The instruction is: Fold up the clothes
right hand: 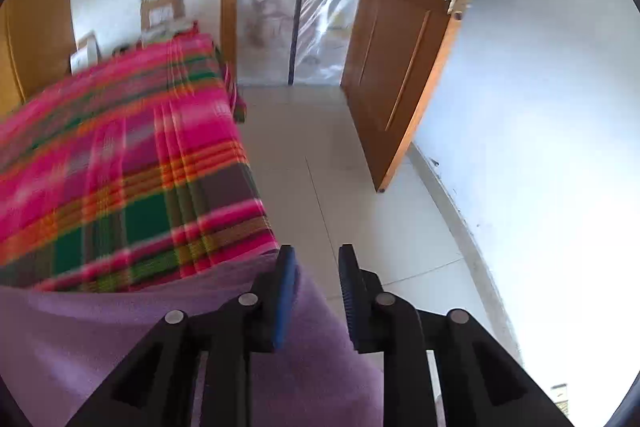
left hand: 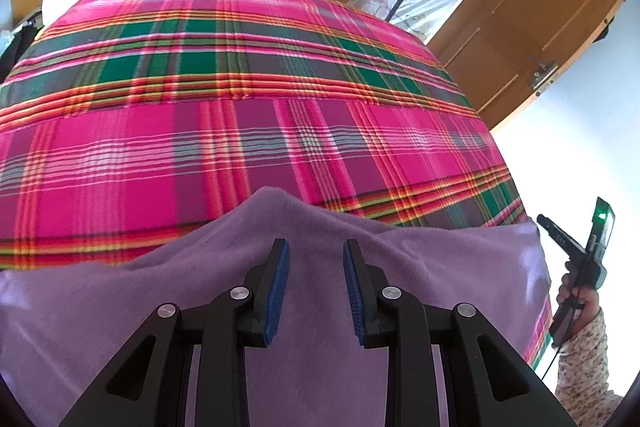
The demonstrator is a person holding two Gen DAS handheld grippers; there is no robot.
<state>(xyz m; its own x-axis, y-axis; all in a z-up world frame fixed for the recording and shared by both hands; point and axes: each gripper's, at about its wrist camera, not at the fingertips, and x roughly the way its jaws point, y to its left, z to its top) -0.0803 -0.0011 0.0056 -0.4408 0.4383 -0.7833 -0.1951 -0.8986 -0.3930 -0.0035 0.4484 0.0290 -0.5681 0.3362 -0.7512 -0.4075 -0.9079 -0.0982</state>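
We start with the purple fleece garment; it lies spread along the near edge of the plaid-covered bed, its far hem rising in one soft peak toward the middle of the bed, and its right end reaching the bed's right side, where the right wrist view shows it draping over the edge toward the tiled floor. It looks laid out broad and fairly flat; whether that is a garment opened out for folding or one already doubled over once, we cannot tell, since no sleeves or seams show.

Our left gripper hovers above the fleece near the bed's front edge, directly under that peak; its jaws stand spread, with nothing but cloth visible below the gap, so we judge it holds nothing. Our right gripper sits at the bed's right front corner; its jaws are likewise spread and empty, the left blue pad over the fleece's end and the other over bare floor, a stance that would suit closing on that edge. The right wrist view is blurred, suggesting quick motion. From the left view we see the right hand beside the bed's right side; an open wooden door stands beyond the bed.
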